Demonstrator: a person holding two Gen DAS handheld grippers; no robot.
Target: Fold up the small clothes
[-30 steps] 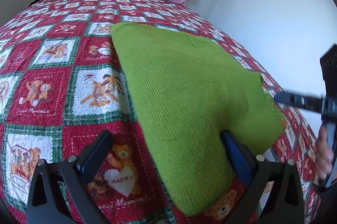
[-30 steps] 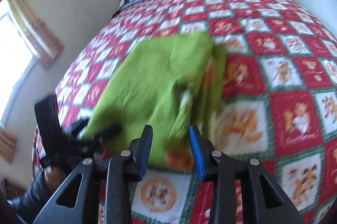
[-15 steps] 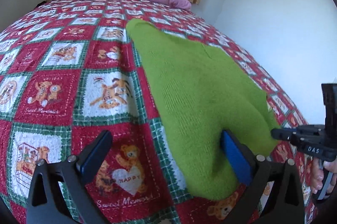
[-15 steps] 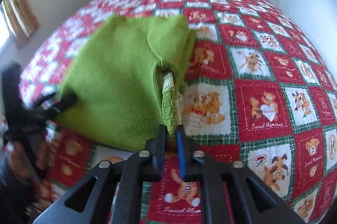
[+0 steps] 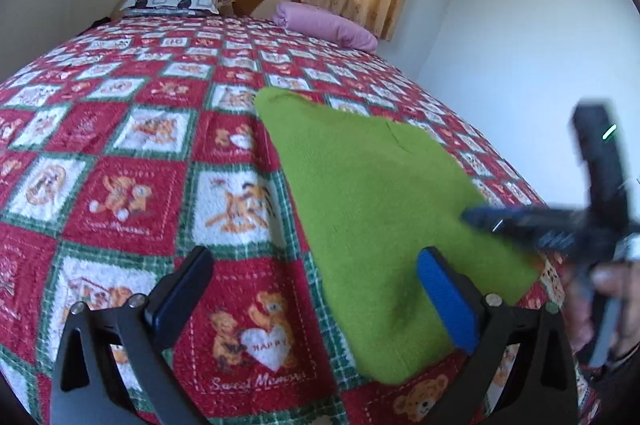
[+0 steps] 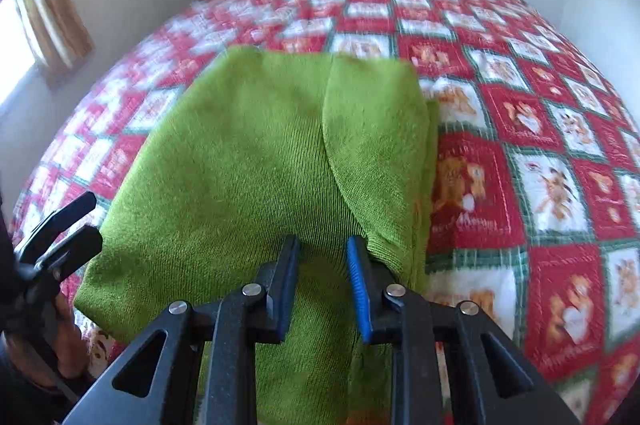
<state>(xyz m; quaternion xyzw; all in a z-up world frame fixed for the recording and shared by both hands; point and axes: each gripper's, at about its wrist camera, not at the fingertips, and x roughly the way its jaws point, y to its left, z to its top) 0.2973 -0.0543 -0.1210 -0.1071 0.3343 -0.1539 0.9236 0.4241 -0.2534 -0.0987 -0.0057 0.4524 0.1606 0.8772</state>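
Green knit garment (image 6: 256, 161) lies on the bed's quilt (image 5: 120, 153), one side already folded over (further folds likely remain). Your left gripper (image 5: 316, 289) stands wide open; right gripper (image 6: 320, 261) narrowly parted, gripping nothing.

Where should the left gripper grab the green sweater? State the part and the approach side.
Probably take the green sweater at its near corner, which juts toward the left gripper. Come from the near edge, low, one finger beneath: it lies flat on the quilt, so only edges offer a pinch.
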